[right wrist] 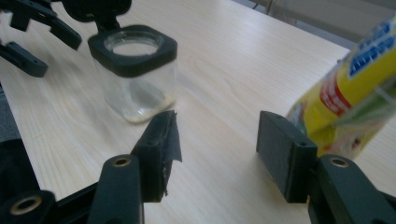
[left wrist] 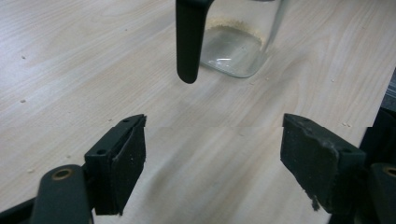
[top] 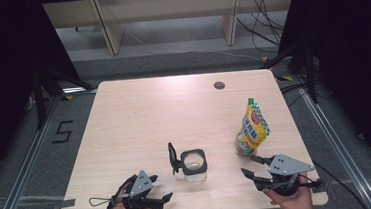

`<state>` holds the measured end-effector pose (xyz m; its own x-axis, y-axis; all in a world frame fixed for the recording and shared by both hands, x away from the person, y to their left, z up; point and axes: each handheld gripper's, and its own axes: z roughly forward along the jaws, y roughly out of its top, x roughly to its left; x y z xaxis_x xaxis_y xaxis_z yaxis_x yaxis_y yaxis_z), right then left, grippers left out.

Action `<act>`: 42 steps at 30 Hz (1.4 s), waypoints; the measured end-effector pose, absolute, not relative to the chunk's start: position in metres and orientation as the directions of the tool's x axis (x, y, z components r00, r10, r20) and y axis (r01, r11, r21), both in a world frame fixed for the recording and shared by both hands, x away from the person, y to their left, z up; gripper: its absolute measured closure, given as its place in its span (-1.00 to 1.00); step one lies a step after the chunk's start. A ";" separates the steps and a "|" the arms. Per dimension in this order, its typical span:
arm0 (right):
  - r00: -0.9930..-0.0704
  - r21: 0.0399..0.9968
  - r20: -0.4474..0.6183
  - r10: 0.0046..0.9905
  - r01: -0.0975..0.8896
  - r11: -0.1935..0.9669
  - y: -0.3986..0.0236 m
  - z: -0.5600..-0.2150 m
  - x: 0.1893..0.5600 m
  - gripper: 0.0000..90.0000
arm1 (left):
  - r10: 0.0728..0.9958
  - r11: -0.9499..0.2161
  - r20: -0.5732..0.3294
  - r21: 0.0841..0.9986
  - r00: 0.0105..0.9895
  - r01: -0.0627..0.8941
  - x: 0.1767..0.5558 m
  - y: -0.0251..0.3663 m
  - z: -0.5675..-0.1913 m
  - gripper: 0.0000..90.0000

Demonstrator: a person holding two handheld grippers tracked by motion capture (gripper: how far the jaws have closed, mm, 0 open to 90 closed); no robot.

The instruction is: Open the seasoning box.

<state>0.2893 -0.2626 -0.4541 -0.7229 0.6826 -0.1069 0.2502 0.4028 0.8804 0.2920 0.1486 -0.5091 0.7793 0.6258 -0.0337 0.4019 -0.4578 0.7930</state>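
While both hand-held grippers stand with jaws apart and nothing between them, the left hand-held gripper [top: 155, 187] is seen at the near edge of the bench [top: 139, 113], pointed at the jar [top: 194, 165], and the right hand-held gripper [top: 251, 165] just short of the pouch [top: 252, 128].

The jar, near the front middle of the bench, is judged rigid, breakable and smooth-walled: clear sides, black square collar, open mouth, hinged lid [top: 172, 158] standing up at its left. It looks almost empty, so light. A hold across the flat walls below the collar is judged safest.

The pouch, standing upright to the right, is judged soft and crushable; a hold near its green cap [top: 250, 101] is preferred.

Blue lettering on the yellow pouch cannot be read.
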 end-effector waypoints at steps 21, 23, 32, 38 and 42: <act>-0.590 0.872 -0.024 0.807 0.382 0.305 -0.288 -0.464 0.294 -0.24 | 0.627 -0.473 -0.019 0.785 0.779 0.399 0.284 0.147 -0.513 -0.49; -0.582 0.878 -0.017 0.813 0.380 0.290 -0.289 -0.465 0.299 -0.27 | 0.624 -0.469 -0.026 0.787 0.781 0.401 0.284 0.146 -0.513 -0.49; -0.532 0.903 -0.008 0.846 0.360 0.236 -0.278 -0.466 0.328 -0.42 | 0.633 -0.471 -0.020 0.783 0.774 0.406 0.285 0.146 -0.514 -0.49; -0.498 0.915 -0.003 0.867 0.349 0.203 -0.272 -0.468 0.347 -0.44 | 0.635 -0.435 -0.050 0.802 0.771 0.410 0.285 0.145 -0.514 -0.49; -0.484 0.924 -0.003 0.875 0.333 0.187 -0.270 -0.469 0.357 -0.33 | 0.635 -0.450 -0.035 0.795 0.772 0.406 0.286 0.147 -0.512 -0.49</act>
<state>0.3571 -0.2698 -0.4690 -0.4844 0.8748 -0.0026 0.3329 0.1871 0.9242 0.2858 0.1474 -0.5121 0.7719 0.6347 -0.0345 0.4059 -0.4503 0.7953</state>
